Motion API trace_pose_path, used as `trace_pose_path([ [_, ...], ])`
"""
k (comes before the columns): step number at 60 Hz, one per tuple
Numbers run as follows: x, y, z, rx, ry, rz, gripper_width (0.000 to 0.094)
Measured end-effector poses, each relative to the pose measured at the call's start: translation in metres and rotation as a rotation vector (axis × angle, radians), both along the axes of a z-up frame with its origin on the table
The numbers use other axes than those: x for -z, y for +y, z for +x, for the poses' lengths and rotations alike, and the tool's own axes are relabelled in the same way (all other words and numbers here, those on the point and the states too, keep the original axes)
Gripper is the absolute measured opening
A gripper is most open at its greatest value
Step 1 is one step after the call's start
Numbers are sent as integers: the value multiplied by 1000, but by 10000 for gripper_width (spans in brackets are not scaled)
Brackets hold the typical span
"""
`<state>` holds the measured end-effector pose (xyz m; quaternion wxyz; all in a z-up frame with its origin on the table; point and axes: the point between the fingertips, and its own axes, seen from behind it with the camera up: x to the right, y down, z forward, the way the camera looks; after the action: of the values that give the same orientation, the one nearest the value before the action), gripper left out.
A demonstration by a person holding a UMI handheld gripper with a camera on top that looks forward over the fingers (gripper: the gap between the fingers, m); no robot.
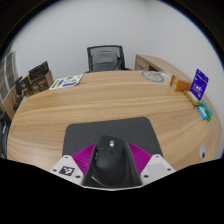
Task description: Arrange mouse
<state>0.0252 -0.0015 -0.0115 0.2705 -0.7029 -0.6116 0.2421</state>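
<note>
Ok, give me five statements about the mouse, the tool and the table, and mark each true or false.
1. The mouse sits between the tool fingers. True.
2. The mouse is white. False: it is black.
3. The mouse lies on a dark mouse mat. True.
4. An office chair stands beyond the far side of the wooden table. True.
5. A laptop sits on the mat ahead of the mouse. False: the mat ahead of it is bare.
</note>
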Motion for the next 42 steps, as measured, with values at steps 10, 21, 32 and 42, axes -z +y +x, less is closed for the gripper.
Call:
trace_pose_path([
  [10,-23,5,-4,0,39,13,843],
  [21,-100,-3,38,6,29,-12,859],
  [32,-200,-21,141,8,37,18,862],
  [42,-258,-40,232,-9,65,81,865],
])
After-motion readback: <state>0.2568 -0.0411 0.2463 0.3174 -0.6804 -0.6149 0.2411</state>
